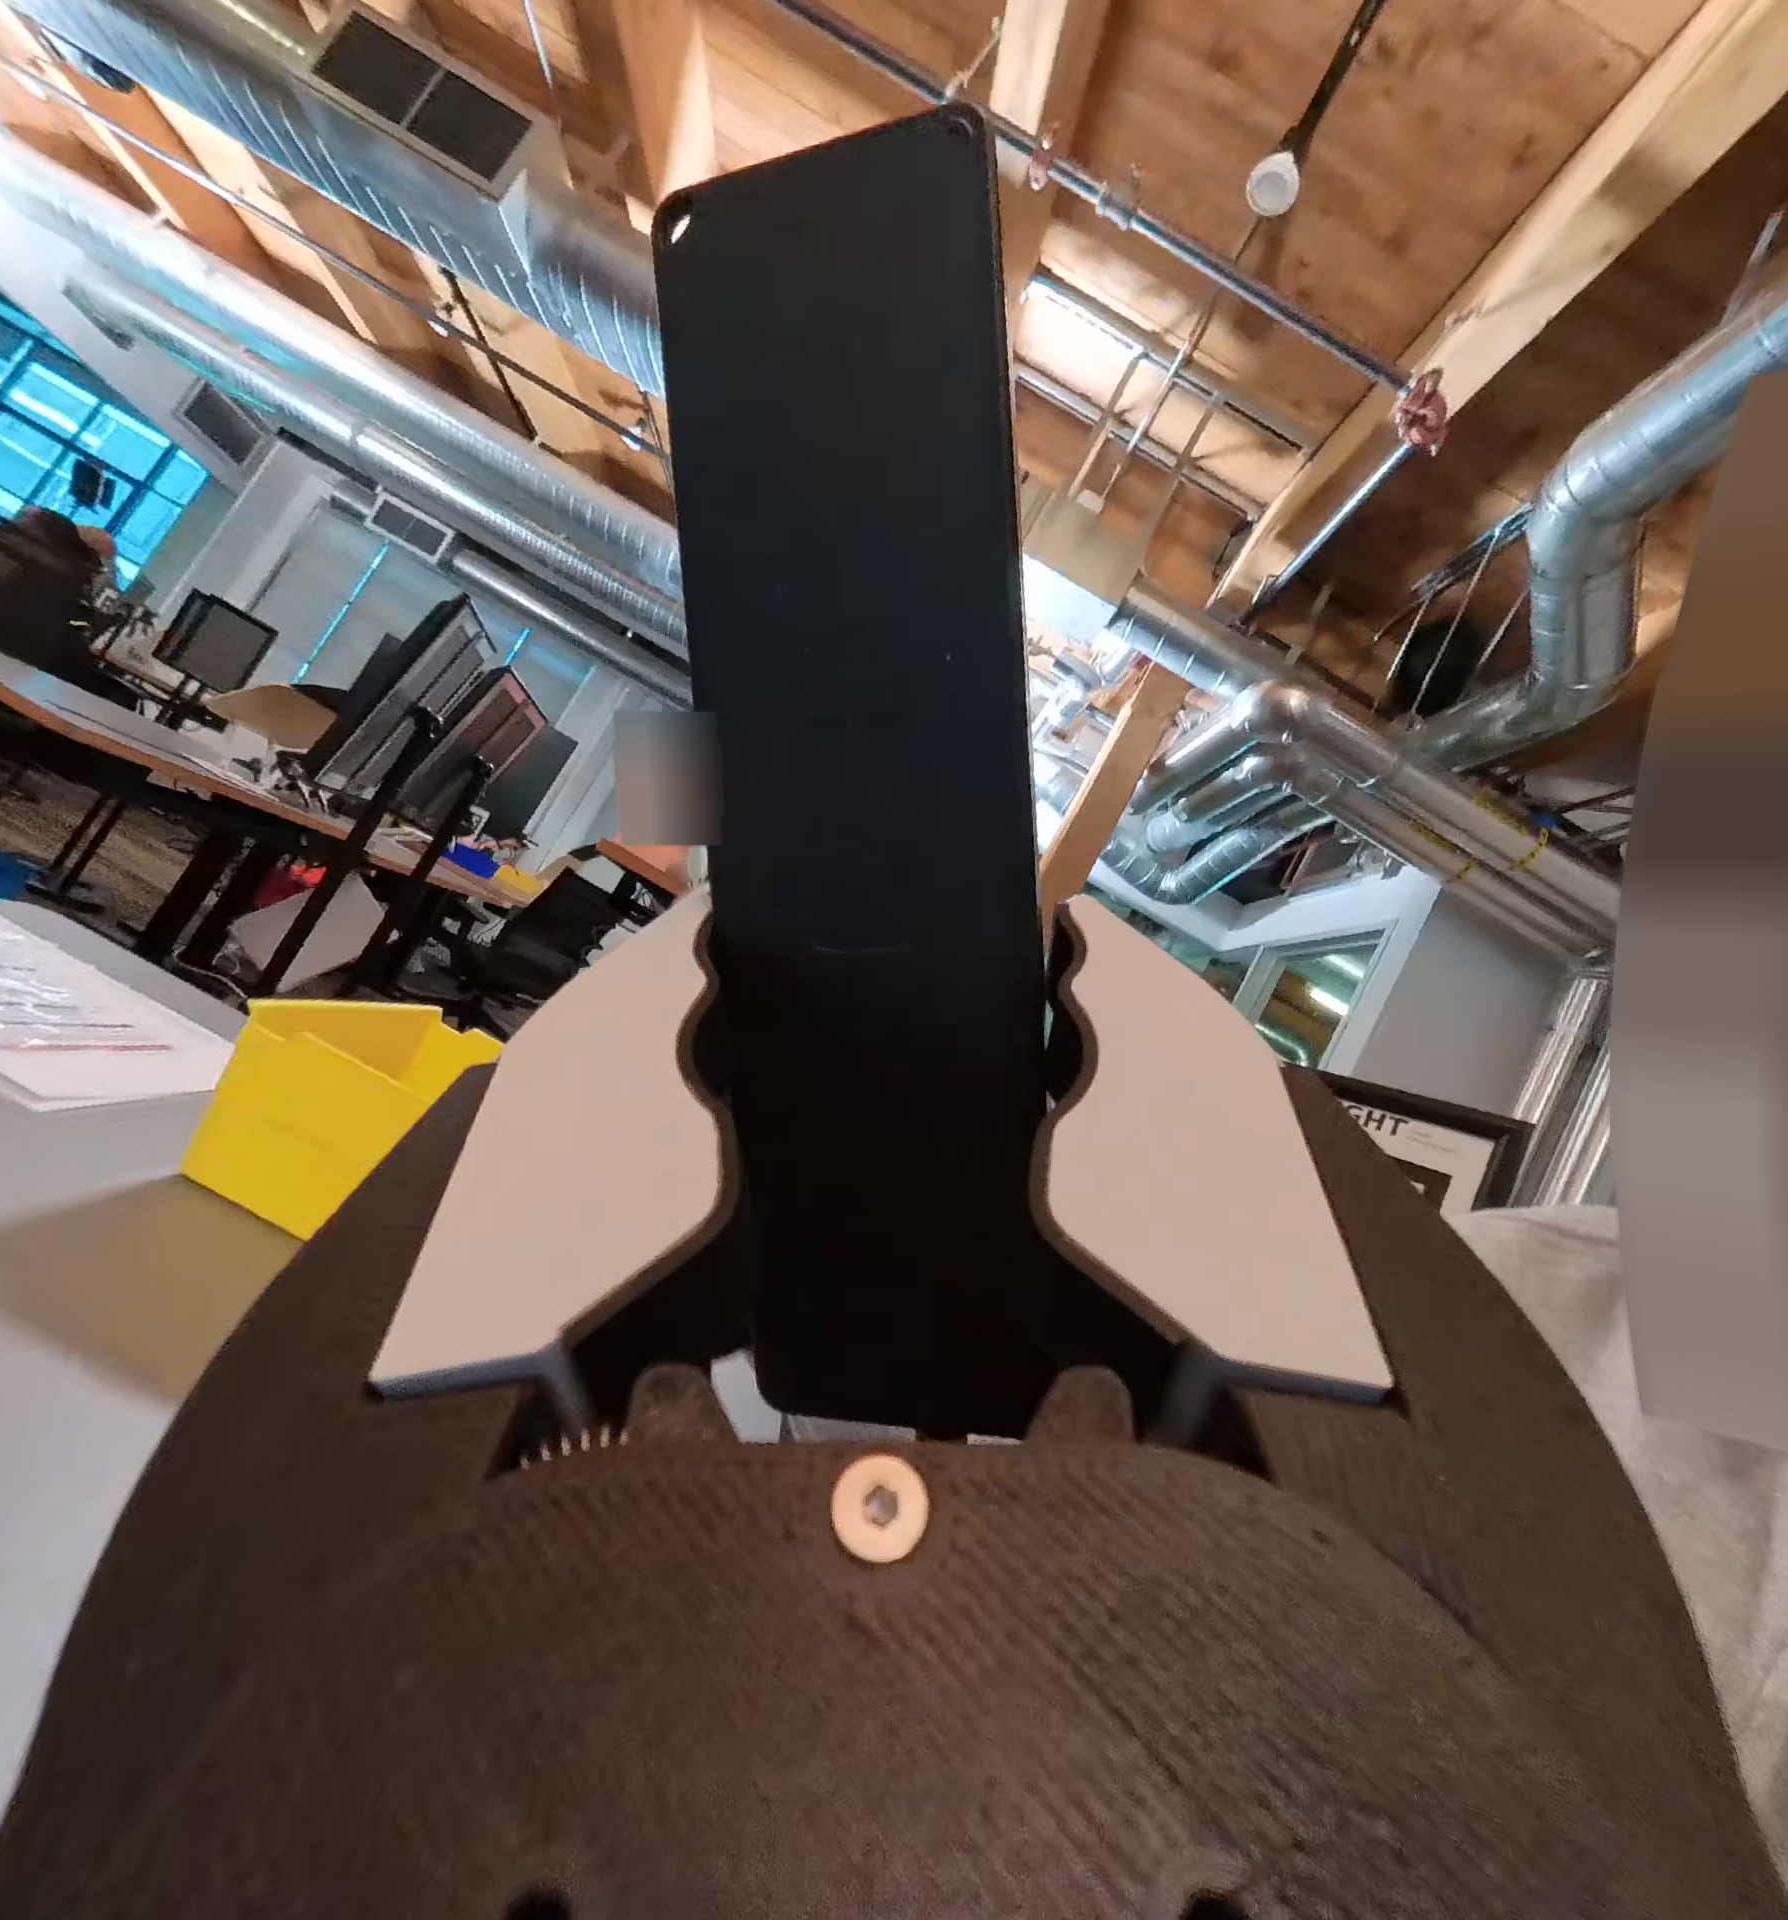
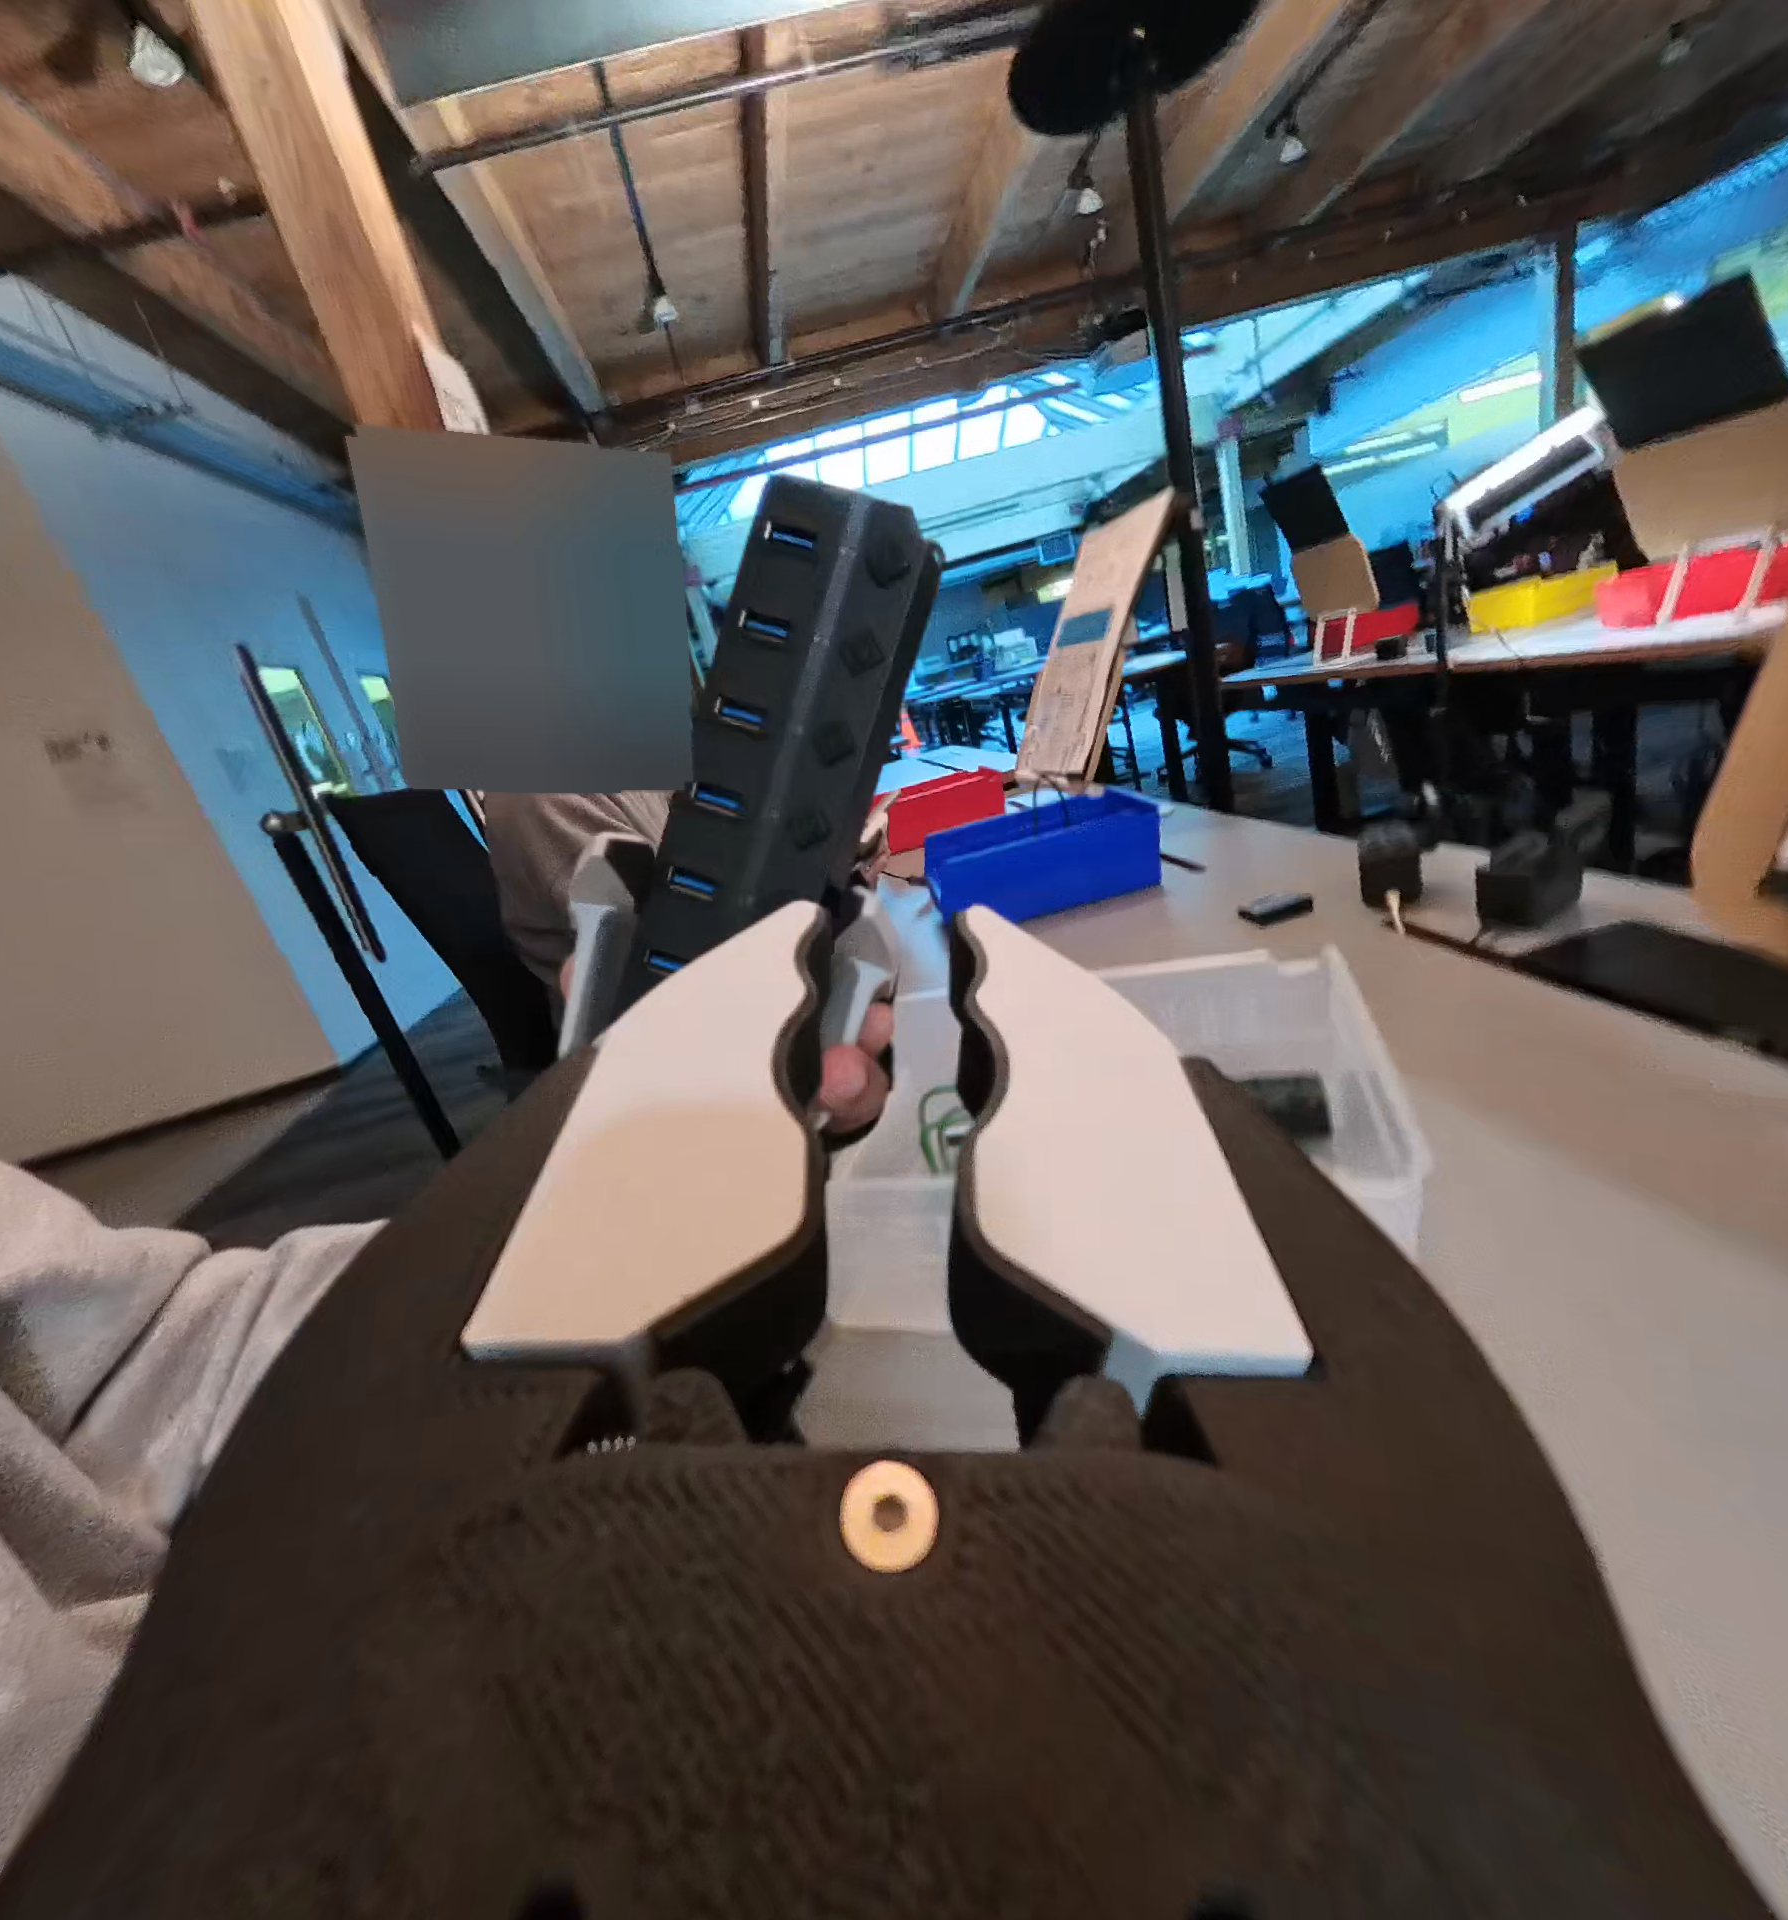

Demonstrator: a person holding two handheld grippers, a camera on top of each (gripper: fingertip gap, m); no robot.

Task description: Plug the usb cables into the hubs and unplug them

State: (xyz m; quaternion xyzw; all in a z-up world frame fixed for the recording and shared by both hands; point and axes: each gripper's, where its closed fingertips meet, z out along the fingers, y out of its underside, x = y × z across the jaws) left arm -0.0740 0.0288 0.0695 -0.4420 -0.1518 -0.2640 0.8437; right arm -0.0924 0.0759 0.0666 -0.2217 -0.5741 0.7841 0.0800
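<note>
left tool [image 1: 879,997]: clamped on hub [image 1: 848,623], held upright off the table [image 2: 1596,1195] | right tool [image 2: 885,987]: jaws parted, empty | you've no cable in any visible port, none in hand | plug and unplug both still ahead

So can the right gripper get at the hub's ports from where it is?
Probably yes. The left gripper holds the hub upright with its blue ports facing the open right gripper, nothing between them. But the right gripper is empty, with no cable to plug in.
</note>
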